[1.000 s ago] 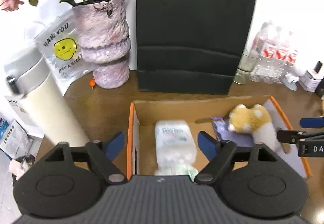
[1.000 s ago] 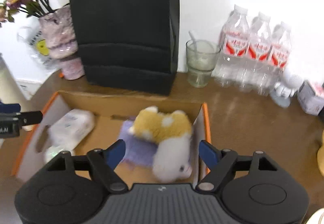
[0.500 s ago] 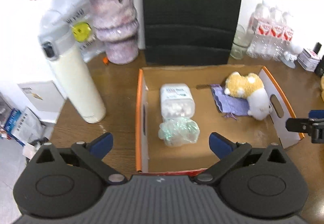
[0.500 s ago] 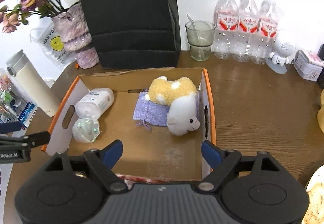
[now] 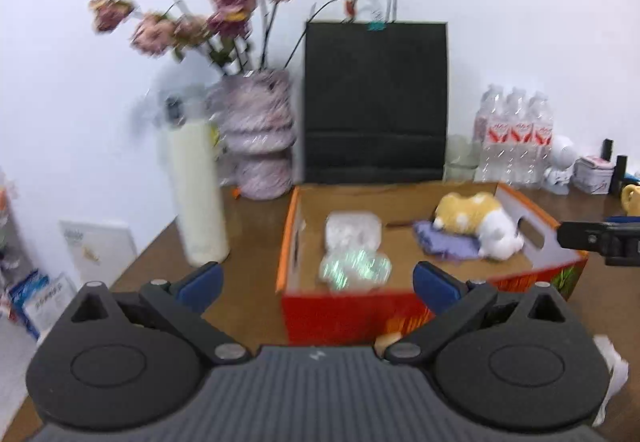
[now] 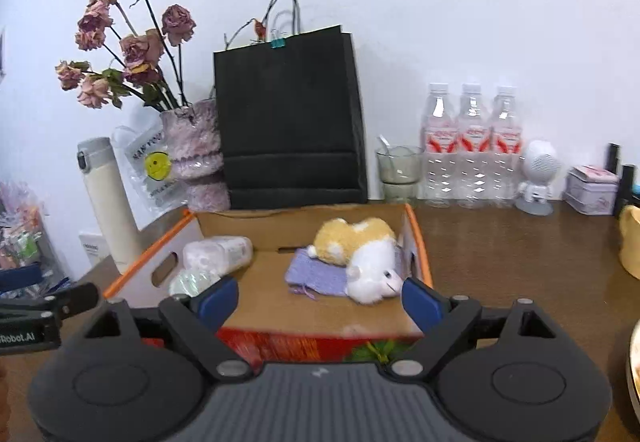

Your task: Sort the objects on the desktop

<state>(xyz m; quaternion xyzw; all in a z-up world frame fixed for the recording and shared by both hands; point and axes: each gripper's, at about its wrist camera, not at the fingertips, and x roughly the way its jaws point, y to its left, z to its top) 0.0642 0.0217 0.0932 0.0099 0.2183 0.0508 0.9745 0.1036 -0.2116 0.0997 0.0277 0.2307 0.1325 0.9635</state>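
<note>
From the left wrist view, blurred by motion, the left tongs (image 5: 316,284) stand spread wide with nothing between the blue pads, short of the near red wall of the cardboard box (image 5: 352,316) on the brown bench (image 5: 248,242). Inside the box lie a white tub (image 5: 352,228), a shiny crumpled wrapper (image 5: 354,268) just in front of it, and at the right a yellow-and-white plush toy (image 5: 478,224) resting on a purple pouch (image 5: 448,242). A cream flask (image 5: 196,194) stands left of the box. The tip of the other tool pokes in at the right edge.

The right wrist view is sharper. The right tongs (image 6: 320,300) are released and empty, their jaws still widening, before the same box (image 6: 420,238). Here the plush toy (image 6: 360,250) shows its white head lying toward the near right corner, over the pouch (image 6: 316,276); the tub (image 6: 218,250) lies on its side by the left wall. Only this view makes clear a smiley-printed bag (image 6: 154,162) beside the vase (image 6: 196,146), a glass with a spoon (image 6: 398,172), three water bottles (image 6: 472,146) and a small white figure (image 6: 538,178) behind the box, next to the black paper bag (image 6: 292,122).
</note>
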